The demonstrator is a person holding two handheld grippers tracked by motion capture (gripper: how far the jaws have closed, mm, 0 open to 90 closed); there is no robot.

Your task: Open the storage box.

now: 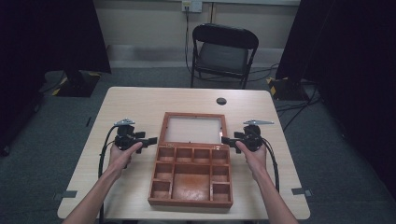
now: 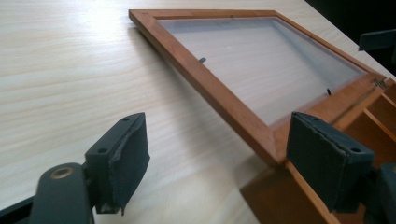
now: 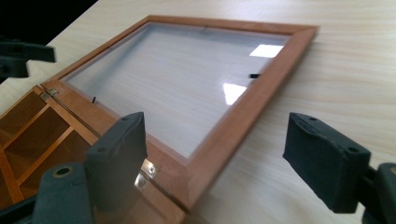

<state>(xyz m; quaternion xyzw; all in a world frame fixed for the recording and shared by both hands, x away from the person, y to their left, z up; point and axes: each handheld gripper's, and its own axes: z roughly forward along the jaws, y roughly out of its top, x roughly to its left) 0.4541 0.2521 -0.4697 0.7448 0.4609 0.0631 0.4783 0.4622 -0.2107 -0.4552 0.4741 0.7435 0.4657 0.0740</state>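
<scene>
A wooden box (image 1: 191,179) with several compartments lies open on the pale table (image 1: 135,102). Its glass-paned lid (image 1: 192,129) is folded back flat behind it. My left gripper (image 1: 152,140) is at the lid's left side by the hinge line, pointing inward. Its jaws stand open (image 2: 219,154), with the lid's frame corner (image 2: 261,135) between them, untouched. My right gripper (image 1: 226,140) mirrors it at the right side. Its jaws also stand open (image 3: 219,149) around the lid's corner (image 3: 205,168), above a metal hinge (image 3: 145,170).
A black folding chair (image 1: 224,51) stands beyond the table's far edge. A round cable hole (image 1: 221,101) sits behind the lid. Dark curtains hang at both sides. The opposite gripper appears at the frame edge in each gripper view (image 2: 378,39) (image 3: 23,53).
</scene>
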